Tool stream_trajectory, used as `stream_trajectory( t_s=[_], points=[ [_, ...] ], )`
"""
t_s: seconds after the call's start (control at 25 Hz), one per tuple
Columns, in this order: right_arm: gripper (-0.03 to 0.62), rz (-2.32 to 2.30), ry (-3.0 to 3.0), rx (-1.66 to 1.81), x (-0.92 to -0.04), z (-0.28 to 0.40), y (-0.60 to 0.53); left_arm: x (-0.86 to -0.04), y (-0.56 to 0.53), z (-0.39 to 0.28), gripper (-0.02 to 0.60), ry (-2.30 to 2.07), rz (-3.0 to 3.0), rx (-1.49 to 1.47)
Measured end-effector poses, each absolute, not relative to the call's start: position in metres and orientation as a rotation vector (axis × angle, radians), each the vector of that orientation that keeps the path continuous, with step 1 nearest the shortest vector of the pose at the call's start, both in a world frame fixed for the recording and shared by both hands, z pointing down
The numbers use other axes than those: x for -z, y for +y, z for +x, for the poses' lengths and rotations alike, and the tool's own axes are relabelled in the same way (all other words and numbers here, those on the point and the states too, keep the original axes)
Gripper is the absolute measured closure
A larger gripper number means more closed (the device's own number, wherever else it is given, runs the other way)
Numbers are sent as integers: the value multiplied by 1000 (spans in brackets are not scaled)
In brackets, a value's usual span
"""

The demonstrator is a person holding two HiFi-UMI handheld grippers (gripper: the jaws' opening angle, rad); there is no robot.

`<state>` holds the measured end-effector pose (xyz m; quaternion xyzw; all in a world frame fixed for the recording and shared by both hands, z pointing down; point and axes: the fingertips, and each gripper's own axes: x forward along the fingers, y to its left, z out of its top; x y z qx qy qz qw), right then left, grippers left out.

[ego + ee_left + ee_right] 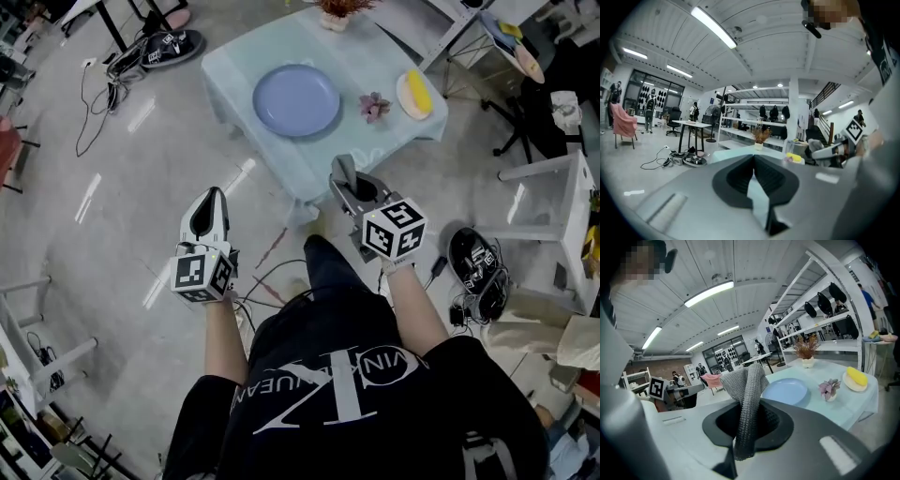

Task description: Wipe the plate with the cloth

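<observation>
A round blue plate (296, 99) lies on a small table with a pale teal cover (234, 66), ahead of me on the floor space; the right gripper view has the plate (785, 391) just beyond the jaws. My right gripper (344, 178) is shut on a grey knitted cloth (745, 394) that sticks up out of its jaws, short of the table's near edge. My left gripper (210, 208) hangs to the left over bare floor, jaws together with nothing in them (753, 159). Both point toward the table.
On the table also stand a small pink potted flower (374, 106), a yellow item on a small dish (414, 94) and a vase of dried plants (336, 14). Cables (94, 94) trail on the floor at left. Dark shoes (478, 262) and a white frame (544, 187) are at right.
</observation>
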<state>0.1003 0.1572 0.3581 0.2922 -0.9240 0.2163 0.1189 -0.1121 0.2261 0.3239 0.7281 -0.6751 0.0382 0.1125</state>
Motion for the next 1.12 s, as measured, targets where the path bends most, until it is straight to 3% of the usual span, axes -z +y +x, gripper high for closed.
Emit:
stream_trajectory(
  t_s=[0.56, 1.12],
  points=[
    [545, 713, -2489, -570, -429, 69, 15, -367, 79, -121, 581, -1924, 2044, -175],
    [536, 417, -2315, -249, -513, -7, -70, -428, 22, -150, 581, -1929, 1891, -238]
  ],
)
